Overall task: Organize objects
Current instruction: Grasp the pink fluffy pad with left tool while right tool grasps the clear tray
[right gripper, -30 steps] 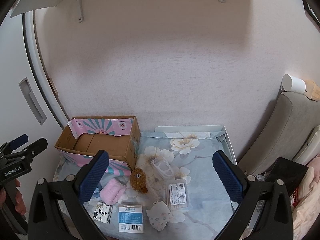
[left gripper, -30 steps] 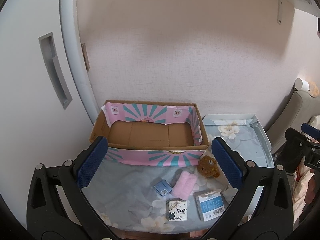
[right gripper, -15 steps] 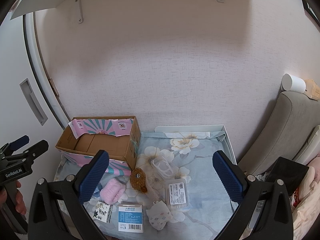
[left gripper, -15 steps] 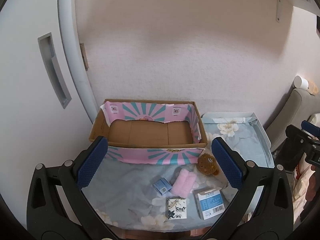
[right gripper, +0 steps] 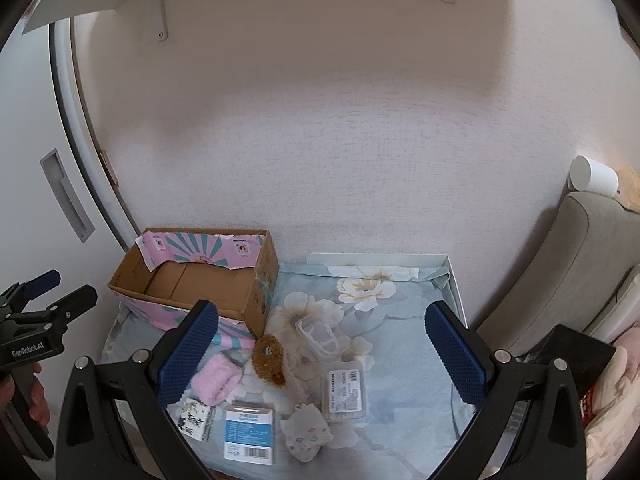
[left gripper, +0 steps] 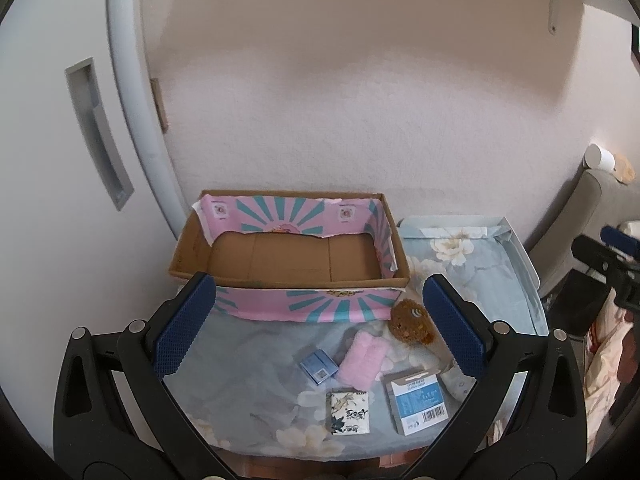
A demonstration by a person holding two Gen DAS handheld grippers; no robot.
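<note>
Left wrist view shows your left claw [left gripper: 318, 336] spread wide and holding nothing, hanging above the surface [left gripper: 256, 376] with its flowered blue cloth. Straight ahead sits the cardboard box [left gripper: 288, 256], open on top, its pink and teal printed lining showing, pushed against the wall. Just in front of the box's right corner lies a brown plush toy [left gripper: 412, 320], and beside it a pink fluffy item [left gripper: 362, 360], a small blue packet [left gripper: 318, 366], a printed sachet [left gripper: 347, 412] and a blue-labelled box [left gripper: 418, 402], all lying loose near one another on the cloth.

From the right wrist view, your right claw [right gripper: 322, 354] is also wide apart and empty, high over the same surface. Between its fingers you see a clear plastic holder [right gripper: 318, 332], a clear case with a white label [right gripper: 346, 390] and a small patterned white thing [right gripper: 306, 434], possibly a folded mask, though the view is too soft to be sure. A grey cushion [right gripper: 568, 272] stands at the right edge, well apart from the box.
</note>
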